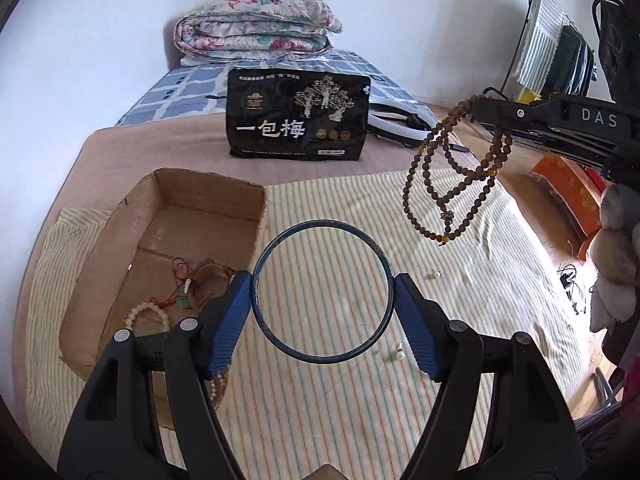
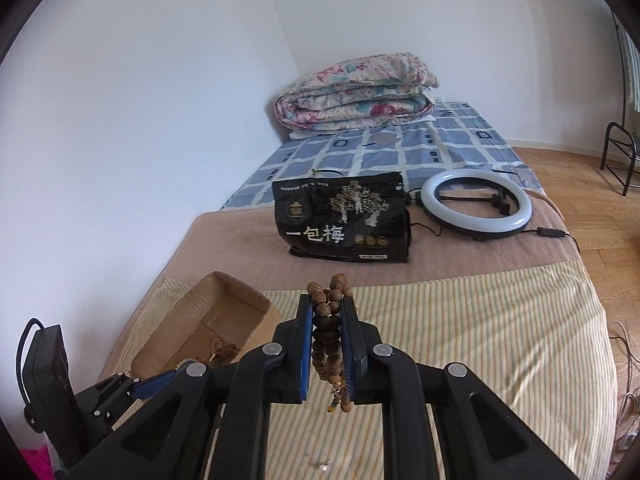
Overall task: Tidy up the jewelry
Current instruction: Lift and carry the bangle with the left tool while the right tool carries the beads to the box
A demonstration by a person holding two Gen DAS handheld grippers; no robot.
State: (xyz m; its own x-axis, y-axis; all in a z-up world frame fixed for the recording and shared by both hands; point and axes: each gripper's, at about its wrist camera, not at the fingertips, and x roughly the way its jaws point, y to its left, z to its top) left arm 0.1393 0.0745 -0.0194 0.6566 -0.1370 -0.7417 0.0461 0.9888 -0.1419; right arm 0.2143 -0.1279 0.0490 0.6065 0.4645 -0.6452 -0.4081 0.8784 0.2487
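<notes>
Dark blue bangle (image 1: pixel 322 291) — thin ring, clamped edge-to-edge between the left fingers (image 1: pixel 229 322), opening facing the camera. Brown bead necklace (image 1: pixel 452 172) pinched between the right fingers (image 2: pixel 306 344), loops hanging below them. Cardboard box (image 1: pixel 208 196) left of the left fingers — holds a white bead bracelet (image 1: pixel 149 314) and red-corded pieces (image 1: pixel 182 280).

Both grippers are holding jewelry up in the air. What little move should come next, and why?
Probably swing the left gripper a little leftward over the cardboard box. It grips the blue bangle above the striped cloth, just right of the box, where other jewelry already lies. The right gripper holds the brown bead necklace farther away.
</notes>
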